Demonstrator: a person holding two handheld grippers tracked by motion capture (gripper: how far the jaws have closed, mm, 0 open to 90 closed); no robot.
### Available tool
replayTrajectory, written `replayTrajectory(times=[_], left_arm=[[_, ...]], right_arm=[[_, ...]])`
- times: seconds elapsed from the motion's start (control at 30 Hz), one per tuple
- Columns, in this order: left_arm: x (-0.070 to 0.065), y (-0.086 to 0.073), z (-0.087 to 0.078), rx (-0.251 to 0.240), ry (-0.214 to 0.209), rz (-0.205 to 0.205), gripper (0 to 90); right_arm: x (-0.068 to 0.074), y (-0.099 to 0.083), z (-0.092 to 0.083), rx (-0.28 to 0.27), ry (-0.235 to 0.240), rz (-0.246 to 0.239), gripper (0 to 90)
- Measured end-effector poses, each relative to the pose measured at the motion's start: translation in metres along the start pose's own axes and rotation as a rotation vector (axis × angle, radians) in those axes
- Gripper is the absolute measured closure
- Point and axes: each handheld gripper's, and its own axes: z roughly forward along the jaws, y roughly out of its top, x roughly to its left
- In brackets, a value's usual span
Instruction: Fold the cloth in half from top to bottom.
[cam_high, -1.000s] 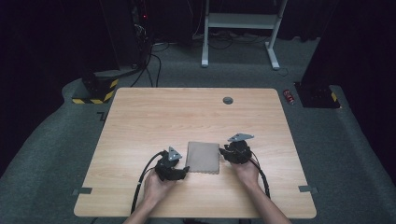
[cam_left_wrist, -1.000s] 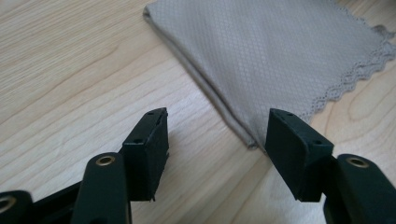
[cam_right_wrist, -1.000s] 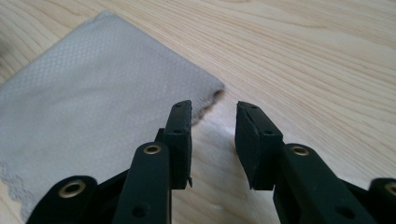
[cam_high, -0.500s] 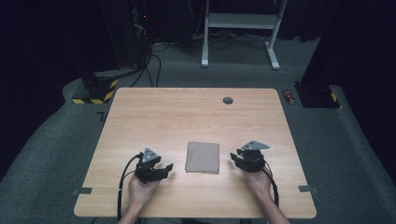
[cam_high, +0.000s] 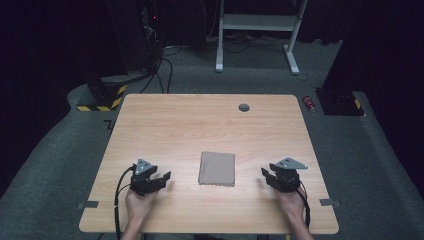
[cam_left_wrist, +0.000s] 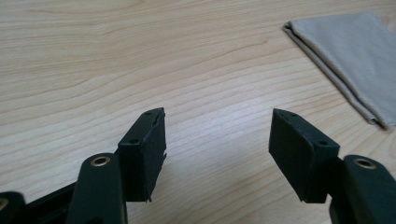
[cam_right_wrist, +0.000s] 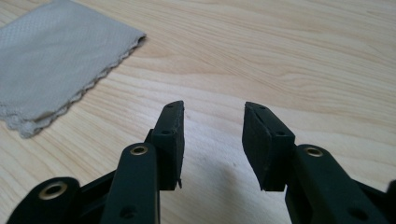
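Item: folded cloth (cam_high: 217, 169), beige-grey, lay flat on the wooden table (cam_high: 200, 120), near the front edge and roughly midway between the two grippers. Nothing touched it. In the left gripper view the cloth (cam_left_wrist: 348, 56) sat at the upper right, its stacked folded edges facing the camera. In the right gripper view the cloth (cam_right_wrist: 51, 60) sat at the upper left, showing a wavy, scalloped hem along one side.

Item: left gripper (cam_high: 165, 176), black, held in the person's left hand (cam_high: 139, 202), stood well apart from the cloth on its left side, close to the table surface. Its jaws stood wide apart with bare wood between them and nothing held; the left gripper (cam_left_wrist: 218, 135) pointed across the tabletop, with the cloth off to the side of its line.

Item: right gripper (cam_high: 265, 174), black, held in the person's right hand (cam_high: 291, 202), stood well apart from the cloth on its right side. Its jaws had just been opening and stood apart, though less widely than the left pair; the right gripper (cam_right_wrist: 214, 126) had bare wood between the pads and nothing gripped.

Item: cable (cam_high: 118, 200), black, trailed from the left gripper toward the front table edge.

Item: small round dark fitting (cam_high: 244, 107), set in the tabletop near the far edge, well away from the cloth.
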Motion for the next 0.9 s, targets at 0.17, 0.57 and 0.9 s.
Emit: replayTrajectory(times=[0.17, 0.57, 0.9], left_arm=[[0.006, -0.004, -0.001, 0.013, 0.026, 0.005, 36.8], [0.007, -0.006, 0.002, 0.037, 0.075, 0.016, 36.7], [0.001, -0.006, 0.004, 0.055, 0.120, 0.060, 33.8]], right_arm=[[-0.006, -0.008, -0.005, -0.002, -0.013, 0.020, 58.3], [-0.015, -0.023, -0.012, 0.011, -0.053, 0.037, 55.8], [-0.017, -0.032, -0.011, 0.042, -0.074, 0.024, 53.8]])
